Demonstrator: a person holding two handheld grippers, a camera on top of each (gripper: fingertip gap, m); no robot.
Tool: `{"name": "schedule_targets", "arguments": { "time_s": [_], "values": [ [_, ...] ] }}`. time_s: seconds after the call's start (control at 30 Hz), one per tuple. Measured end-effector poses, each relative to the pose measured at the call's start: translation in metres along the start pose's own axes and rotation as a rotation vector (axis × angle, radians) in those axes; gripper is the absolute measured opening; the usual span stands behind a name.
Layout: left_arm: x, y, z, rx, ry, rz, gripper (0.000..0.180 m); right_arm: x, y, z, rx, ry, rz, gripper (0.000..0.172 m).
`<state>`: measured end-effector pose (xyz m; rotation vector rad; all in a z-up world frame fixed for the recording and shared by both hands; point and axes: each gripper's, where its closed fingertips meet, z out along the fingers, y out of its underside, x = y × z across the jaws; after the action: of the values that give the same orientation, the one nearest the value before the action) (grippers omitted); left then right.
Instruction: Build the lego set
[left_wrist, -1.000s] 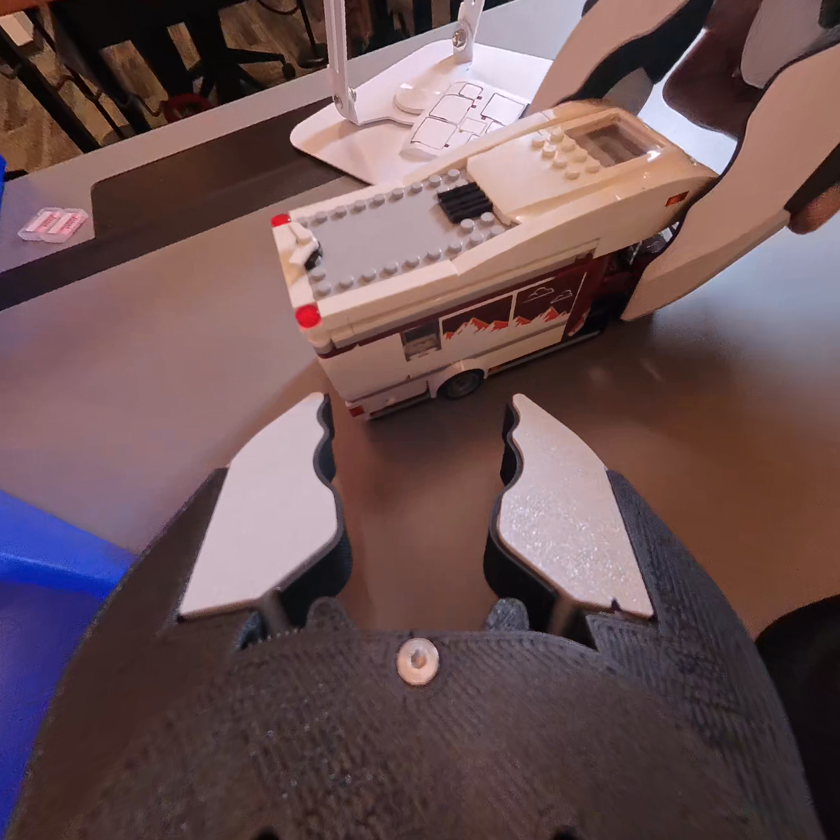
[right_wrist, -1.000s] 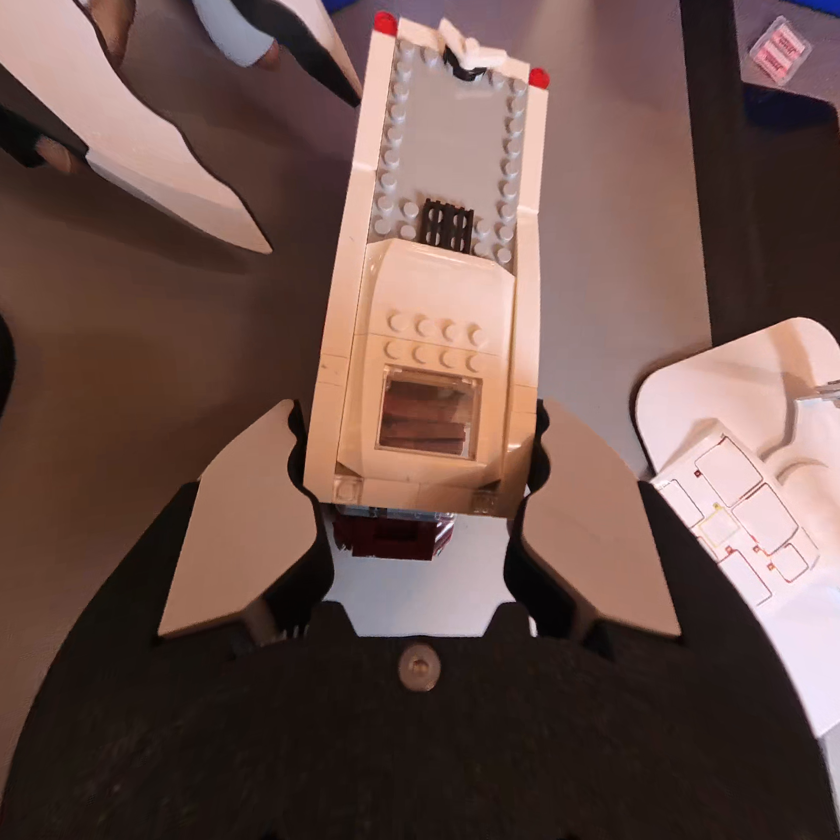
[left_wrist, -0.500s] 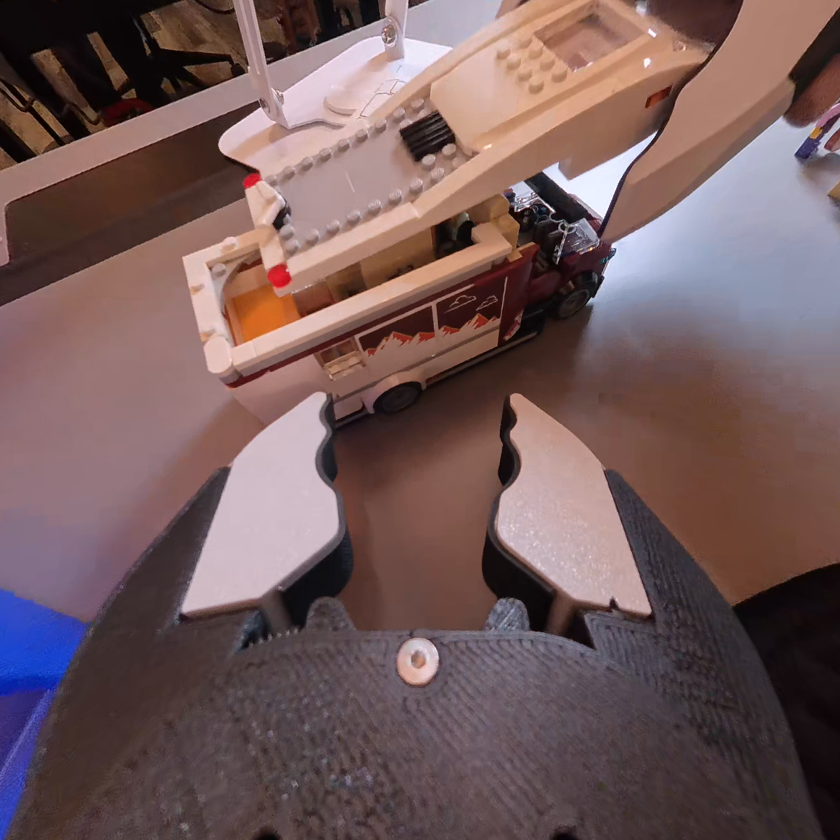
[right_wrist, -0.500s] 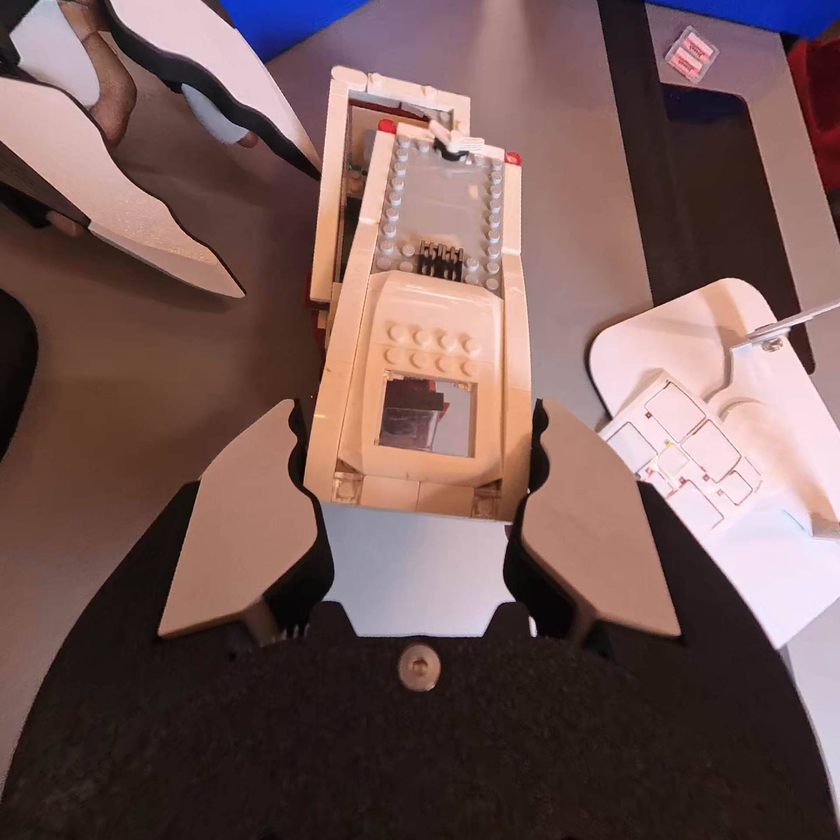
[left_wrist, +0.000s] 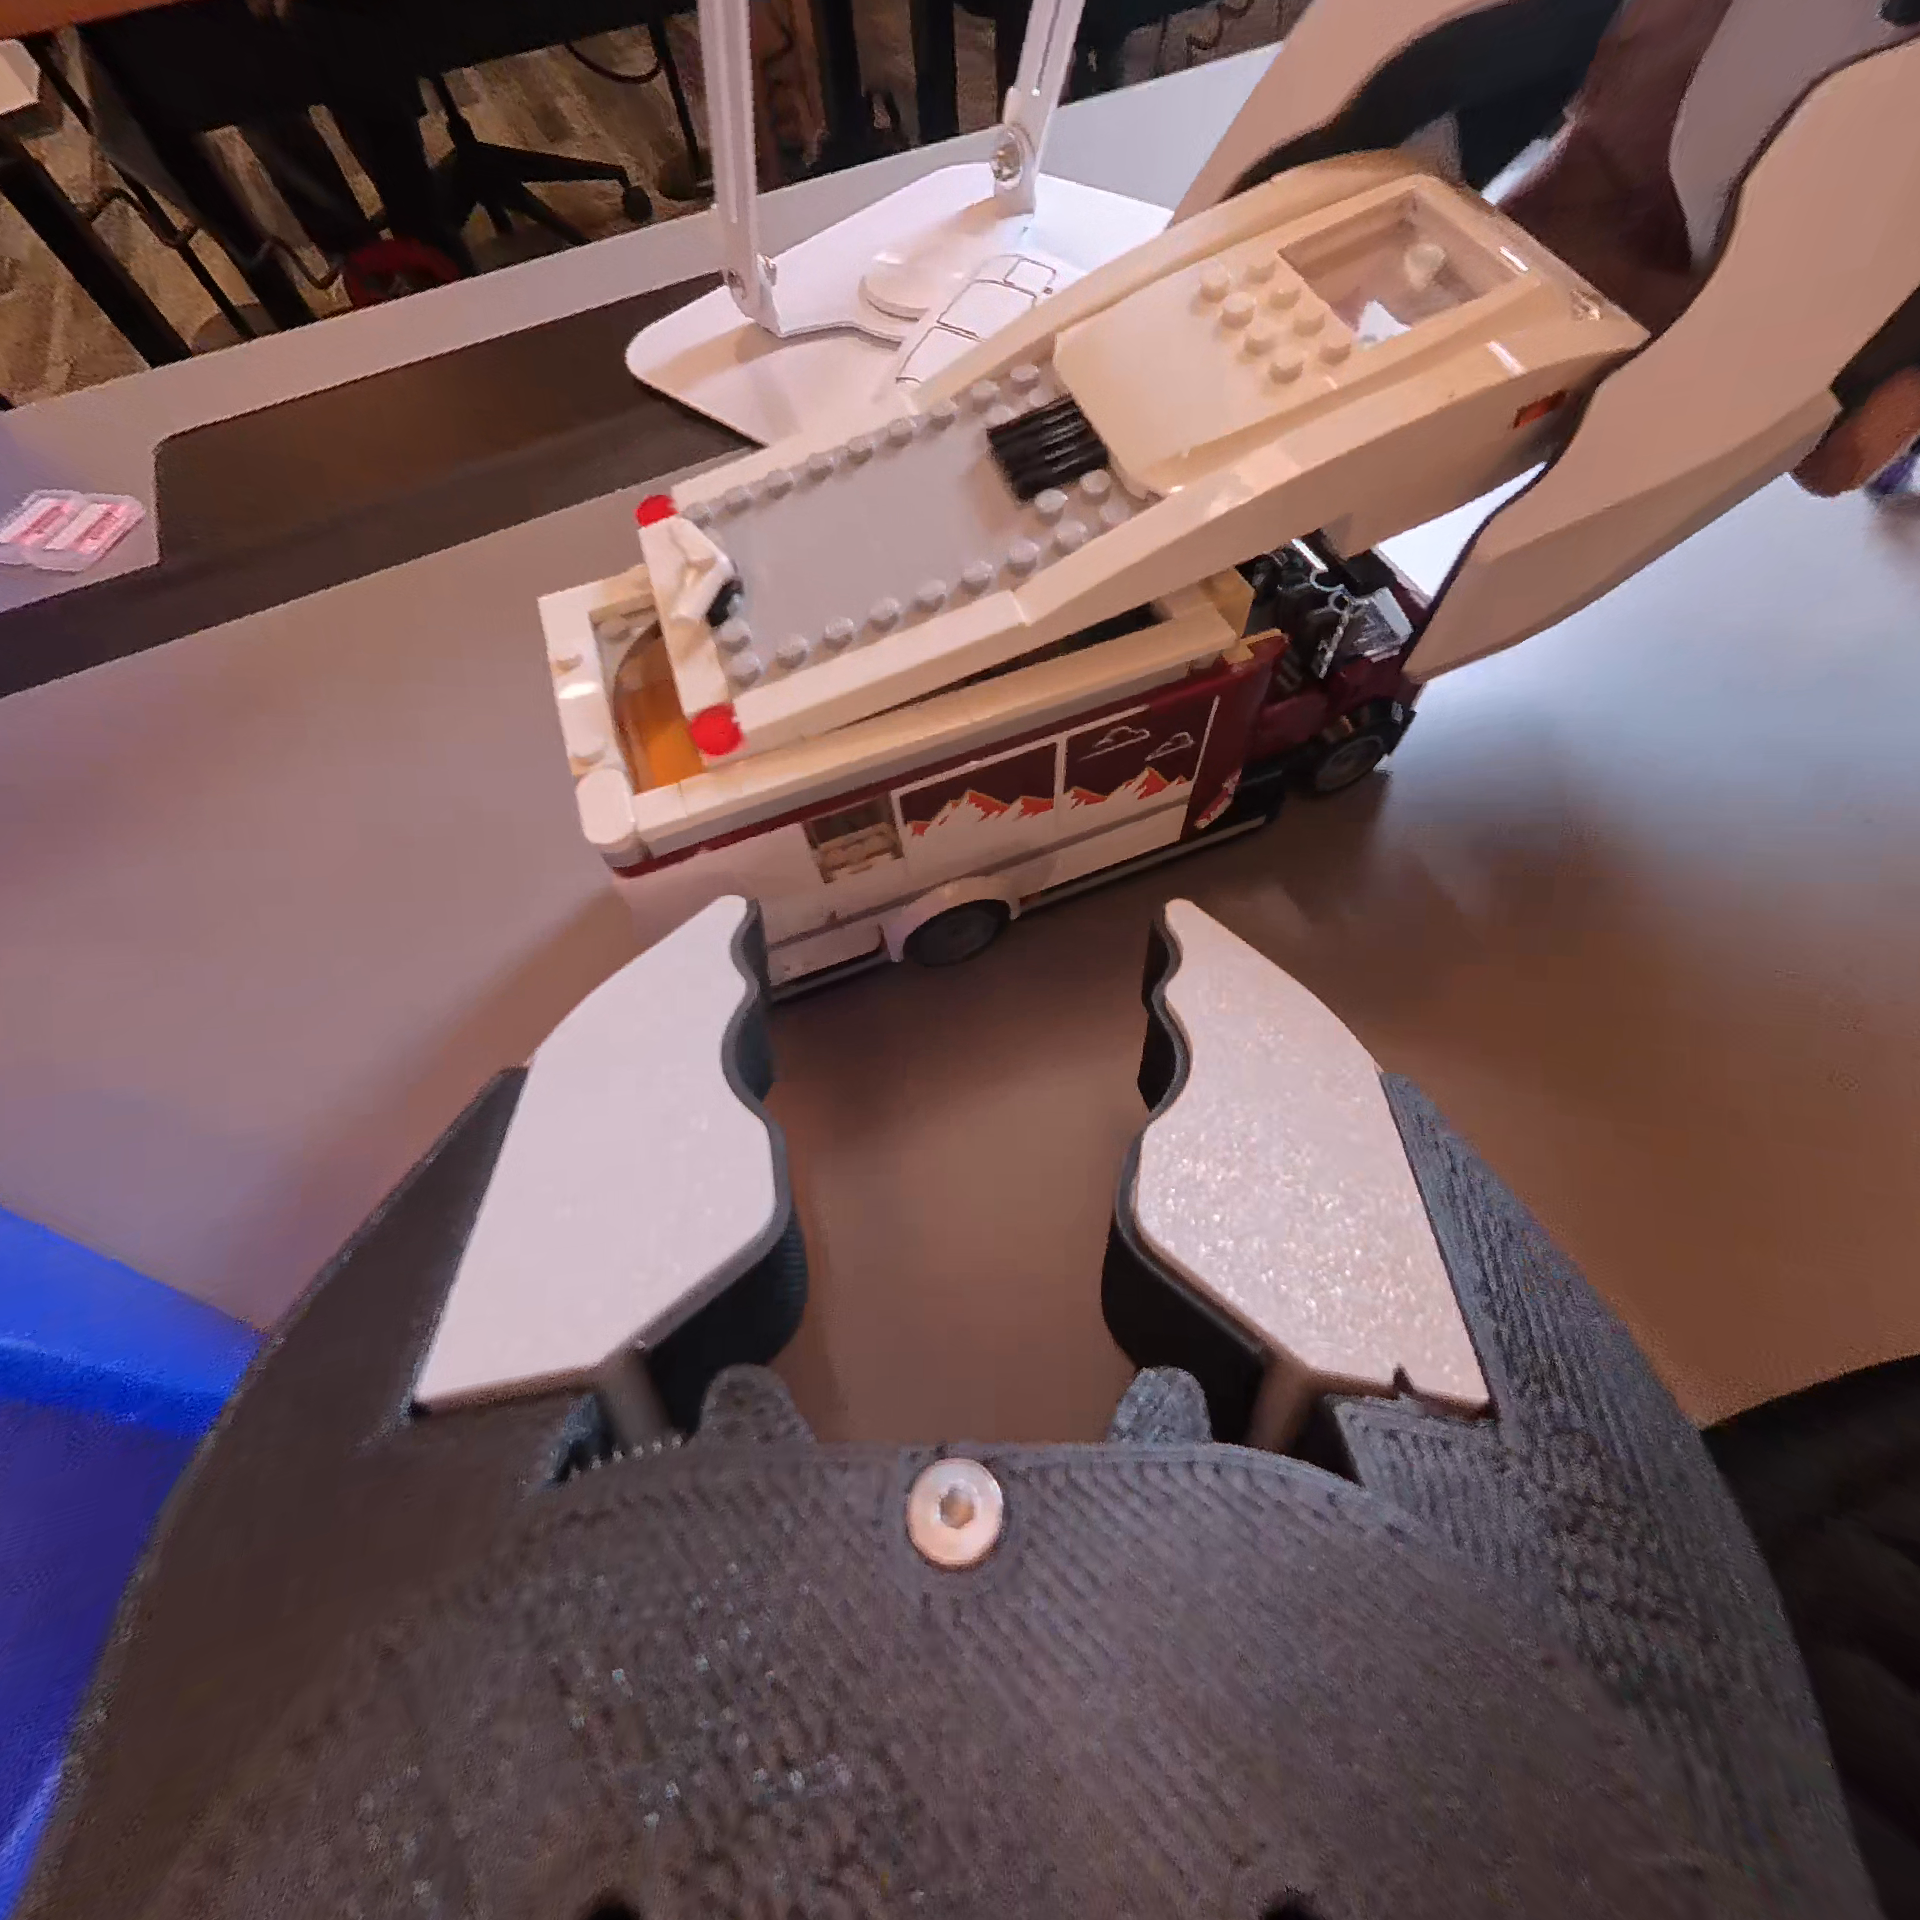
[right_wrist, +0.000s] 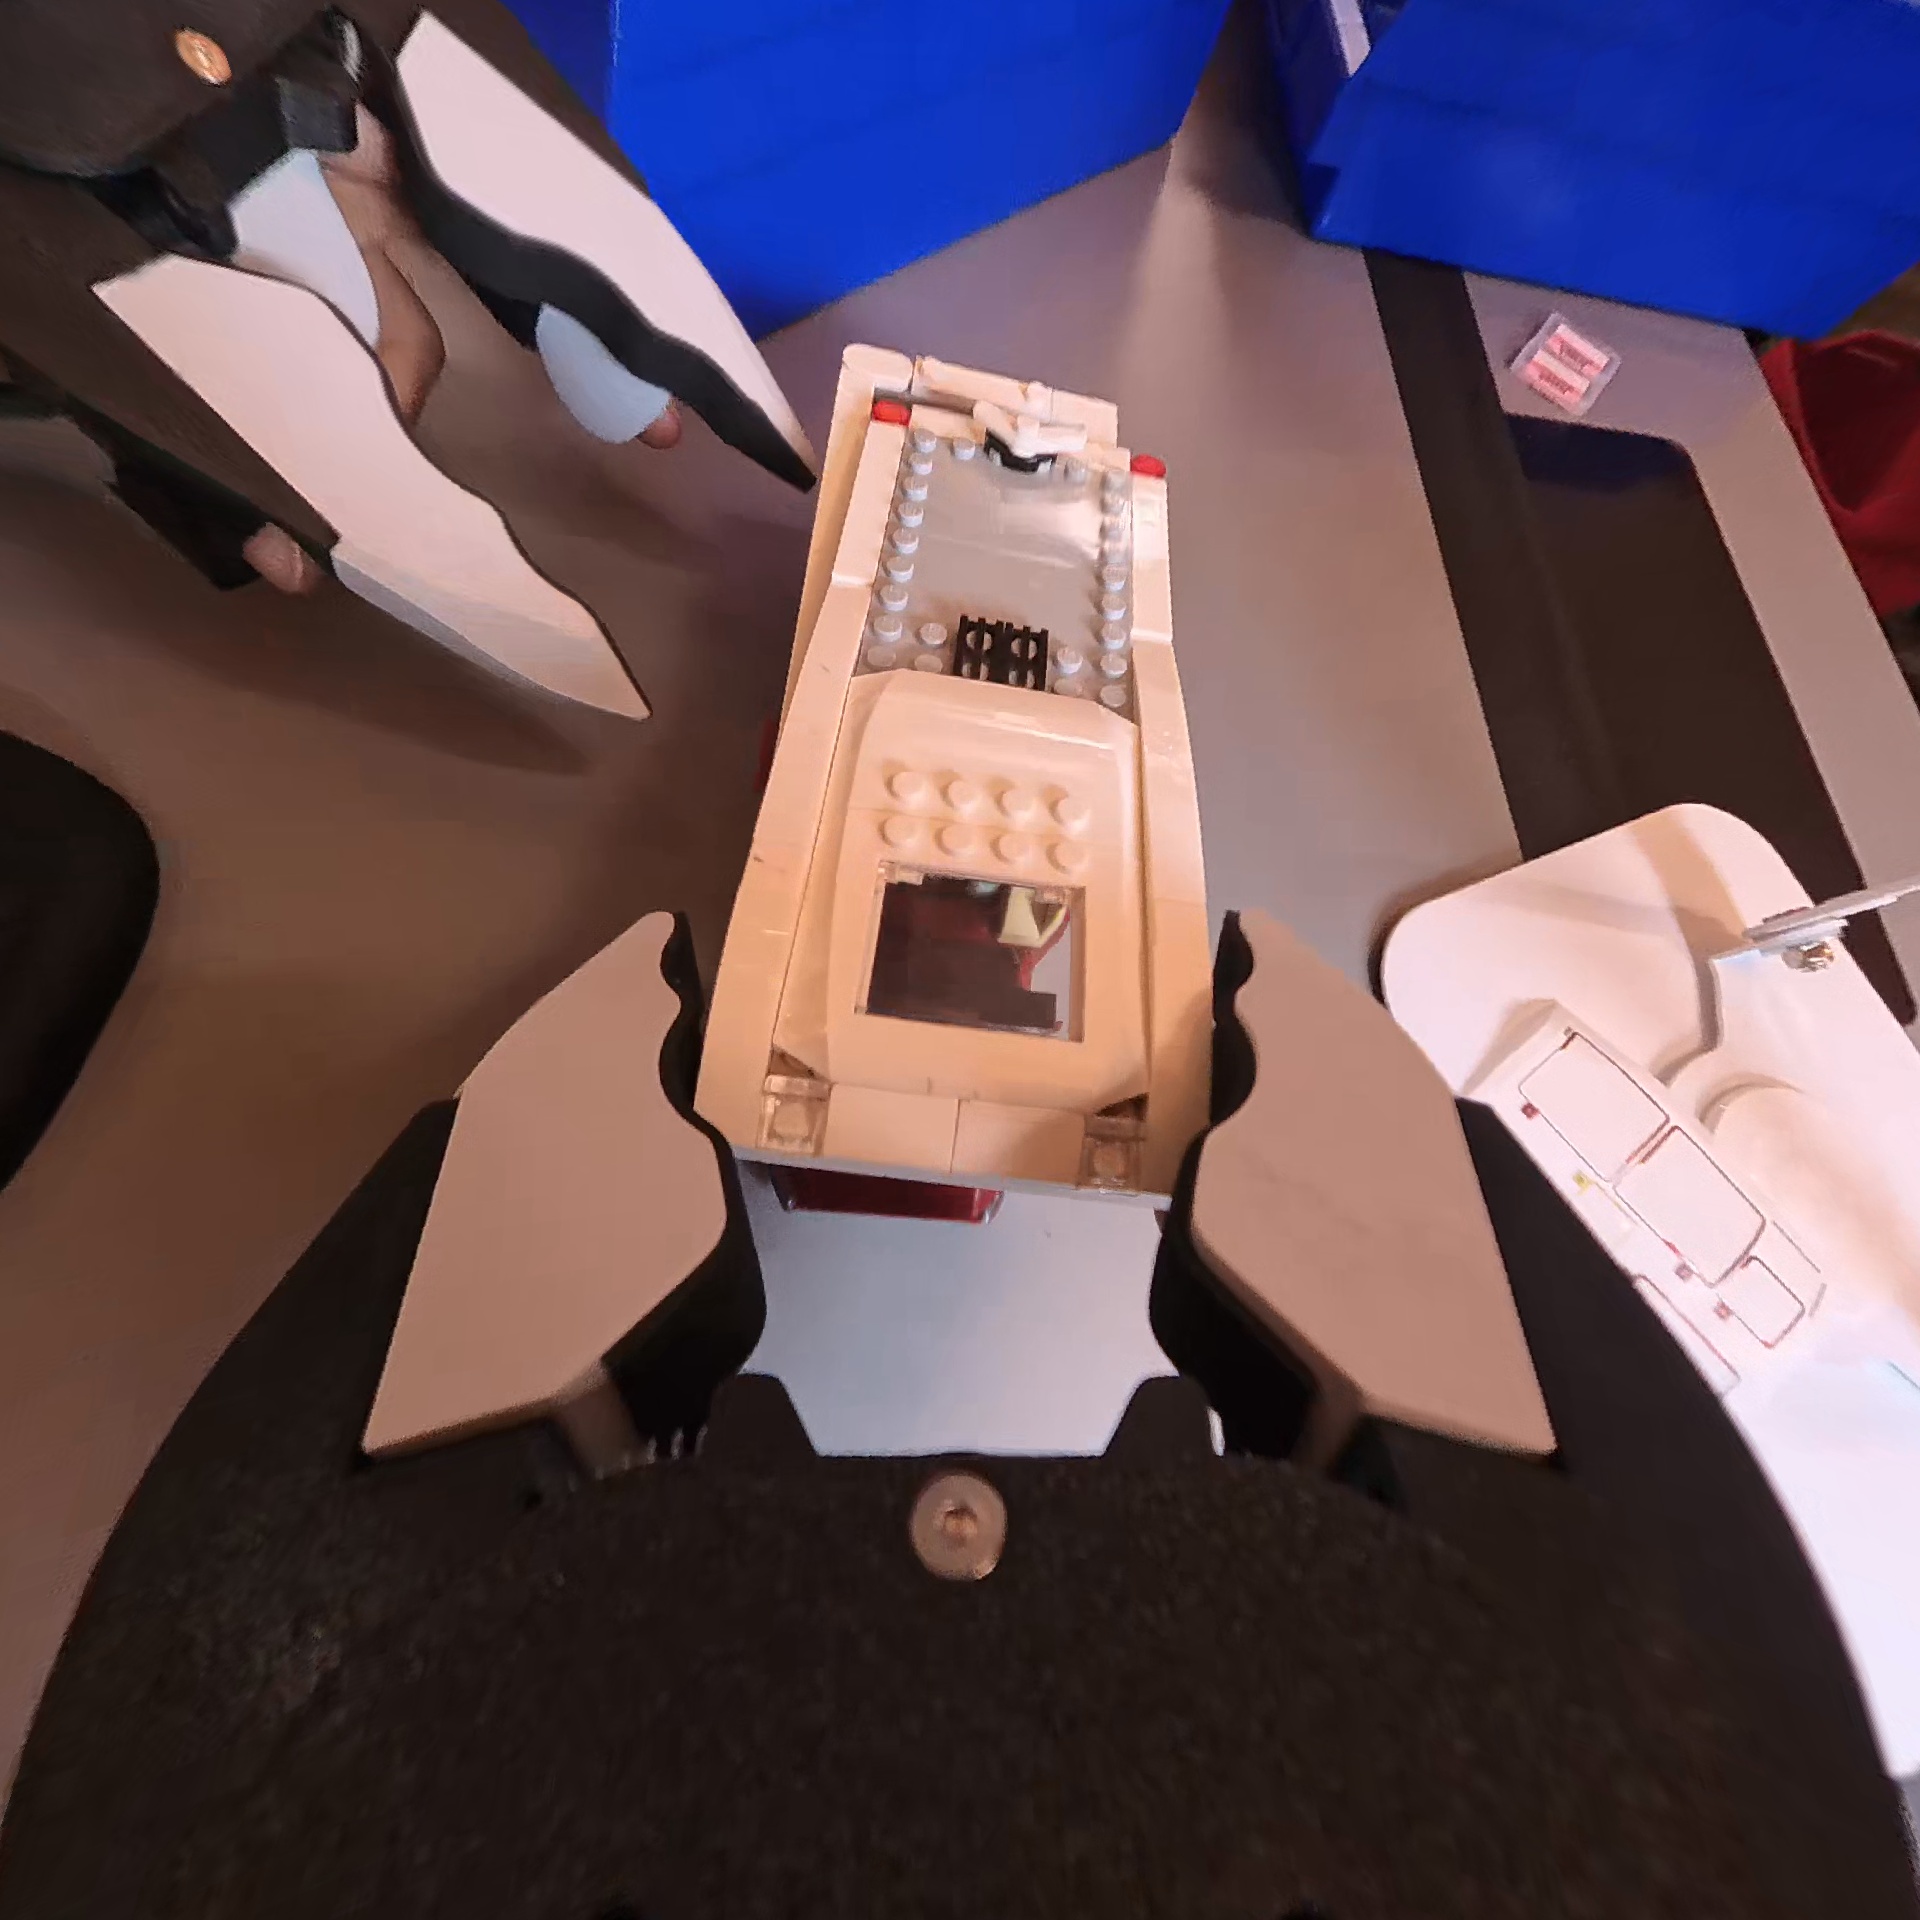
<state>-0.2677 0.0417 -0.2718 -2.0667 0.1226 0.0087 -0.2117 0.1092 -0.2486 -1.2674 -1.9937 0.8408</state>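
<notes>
Right wrist view: the right gripper (right_wrist: 956, 1039) is clamped on the front end of a cream brick-built camper roof (right_wrist: 966, 831), studded grey behind a clear skylight, long axis pointing away. It tilts over the white-and-maroon toy camper van (left_wrist: 935, 821) on the brown table (left_wrist: 312, 883). The left gripper (left_wrist: 956, 935), spread and bare, sits just beside the van's rear wheel

A grey-brown table (left_wrist: 312, 883) with a darker inset strip (left_wrist: 395, 468) along its far side carried everything. Directly on it stood a brick-built camper van (left_wrist: 987, 821) on its wheels, a white flat stand base (left_wrist: 831, 343) with thin upright arms just behind it, and a small pink packet (left_wrist: 62, 525) near the far edge. Blue bins (right_wrist: 914, 135) sat at the table's other end.
</notes>
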Motion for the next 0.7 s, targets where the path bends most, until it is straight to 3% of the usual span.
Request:
{"name": "schedule_targets", "arguments": {
  "time_s": [0.2, 0.53, 0.7],
  "values": [
    [-0.017, 0.001, 0.008, -0.009, -0.023, -0.099, 0.072, 0.006, -0.023, -0.007, 0.121, -0.022, 0.047, 0.093],
    [-0.017, 0.009, 0.011, -0.055, -0.035, -0.081, 0.077, 0.012, -0.058, -0.007, 0.233, -0.006, 0.073, 0.093],
    [-0.017, 0.008, 0.01, -0.052, -0.041, -0.08, 0.077, 0.007, -0.05, 0.013, 0.175, 0.014, 0.059, 0.093]
  ]
}}
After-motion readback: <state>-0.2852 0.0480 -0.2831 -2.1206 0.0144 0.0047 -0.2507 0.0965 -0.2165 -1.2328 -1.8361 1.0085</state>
